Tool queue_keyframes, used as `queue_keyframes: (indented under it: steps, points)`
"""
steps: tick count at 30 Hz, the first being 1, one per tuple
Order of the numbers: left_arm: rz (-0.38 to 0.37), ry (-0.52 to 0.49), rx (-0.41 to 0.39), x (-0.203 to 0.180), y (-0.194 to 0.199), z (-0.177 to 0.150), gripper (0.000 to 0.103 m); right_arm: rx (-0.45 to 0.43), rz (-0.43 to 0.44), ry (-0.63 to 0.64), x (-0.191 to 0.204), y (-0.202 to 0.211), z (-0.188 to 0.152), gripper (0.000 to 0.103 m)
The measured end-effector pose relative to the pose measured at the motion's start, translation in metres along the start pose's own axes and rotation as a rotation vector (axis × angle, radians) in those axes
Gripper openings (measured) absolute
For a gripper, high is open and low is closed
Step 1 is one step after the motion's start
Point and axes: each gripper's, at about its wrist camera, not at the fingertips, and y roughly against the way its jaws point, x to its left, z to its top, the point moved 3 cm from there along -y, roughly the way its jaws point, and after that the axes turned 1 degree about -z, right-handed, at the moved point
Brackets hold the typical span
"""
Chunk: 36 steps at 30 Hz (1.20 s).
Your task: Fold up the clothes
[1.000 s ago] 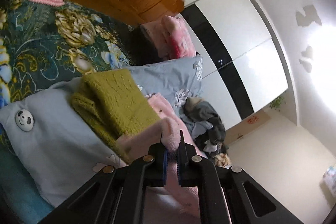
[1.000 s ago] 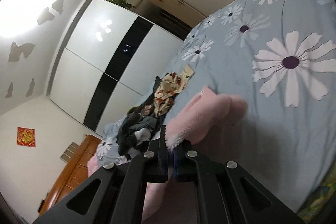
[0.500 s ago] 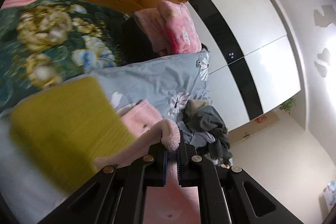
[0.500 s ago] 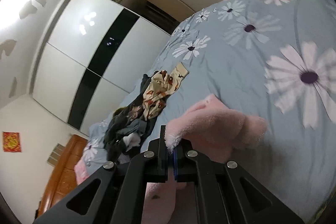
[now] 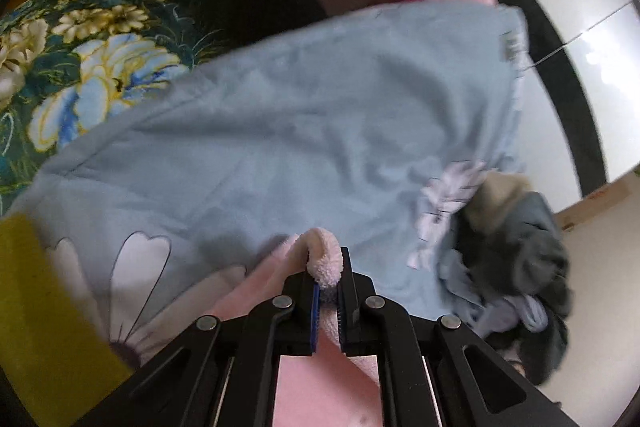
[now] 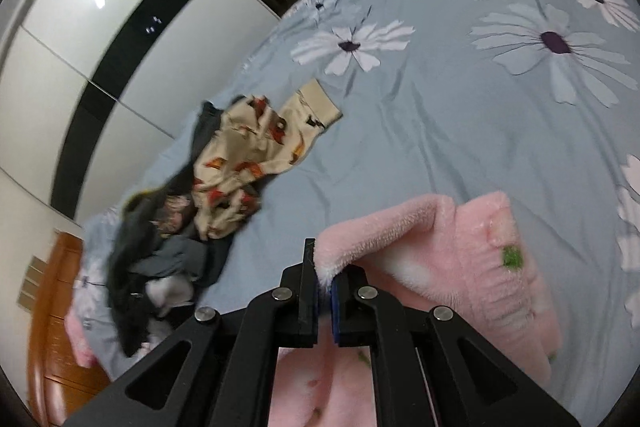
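Both views have swung across the bed; left gripper [image 5: 326,281] and right gripper [image 6: 324,277] each clench the pink fleece garment [image 6: 460,259], carrying a fold; next, lay it flat.

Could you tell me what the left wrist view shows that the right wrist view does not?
Only the left wrist view shows the dark floral quilt and a mustard-yellow knit. Only the right shows the cream patterned garment fully. Both show the fluffy pink garment, pinched by the left gripper and right gripper, the blue daisy-print bedspread and the dark clothes pile.
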Motion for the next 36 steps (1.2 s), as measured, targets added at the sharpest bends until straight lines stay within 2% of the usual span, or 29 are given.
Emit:
queue_keyframes:
  steps: [4, 5, 7, 8, 10, 11, 12, 14, 18, 20, 24, 28, 31, 32, 33, 36]
  points:
    - [0.059, -0.081, 0.013, -0.007, -0.022, 0.000, 0.011, 0.030, -0.046, 0.025, -0.008, -0.032, -0.001, 0.005]
    - [0.062, -0.095, 0.016, -0.009, -0.024, -0.001, 0.011, 0.041, -0.051, 0.028, -0.011, -0.038, -0.004, 0.005]
    - [0.021, -0.127, 0.051, -0.011, -0.024, -0.006, 0.017, 0.057, -0.055, 0.027, -0.018, -0.049, -0.009, 0.006]
    - [0.007, -0.132, 0.066, -0.011, -0.022, -0.007, 0.025, 0.059, -0.052, 0.032, -0.020, -0.050, -0.010, 0.011]
    - [-0.042, -0.139, 0.081, -0.007, -0.007, -0.010, 0.035, 0.055, -0.043, 0.050, -0.021, -0.048, -0.012, 0.032]
    - [-0.055, -0.151, 0.072, -0.005, 0.003, -0.010, 0.042, 0.043, -0.034, 0.061, -0.020, -0.043, -0.012, 0.052]
    - [-0.048, -0.167, 0.058, -0.001, 0.013, -0.011, 0.051, 0.028, -0.015, 0.075, -0.017, -0.036, -0.012, 0.062]
    - [0.017, -0.184, 0.027, 0.012, 0.034, -0.013, 0.058, 0.008, 0.032, 0.107, -0.007, -0.018, -0.012, 0.062]
    - [0.029, -0.181, 0.072, 0.040, 0.042, -0.022, 0.059, -0.024, 0.121, 0.157, 0.003, 0.022, -0.028, 0.063]
    - [0.036, -0.167, 0.115, 0.052, 0.033, -0.028, 0.059, -0.043, 0.150, 0.155, -0.007, 0.044, -0.044, 0.072]
    - [0.029, -0.146, 0.191, 0.064, 0.013, -0.036, 0.059, -0.035, 0.109, 0.080, -0.052, 0.067, -0.073, 0.072]
    - [-0.002, -0.088, 0.207, 0.069, 0.005, -0.031, 0.060, -0.022, 0.066, -0.040, -0.104, 0.074, -0.097, 0.073]
    - [-0.003, -0.099, 0.203, 0.068, 0.004, -0.033, 0.058, 0.010, 0.077, -0.105, -0.124, 0.063, -0.111, 0.074]
    - [-0.001, -0.104, 0.196, 0.067, 0.005, -0.034, 0.057, 0.016, 0.085, -0.124, -0.128, 0.058, -0.114, 0.074]
    - [-0.002, -0.116, 0.190, 0.064, 0.005, -0.036, 0.051, 0.017, 0.105, -0.139, -0.130, 0.053, -0.116, 0.074]
    - [-0.025, -0.096, 0.187, 0.059, 0.003, -0.039, 0.028, 0.003, 0.166, -0.183, -0.129, 0.039, -0.114, 0.074]
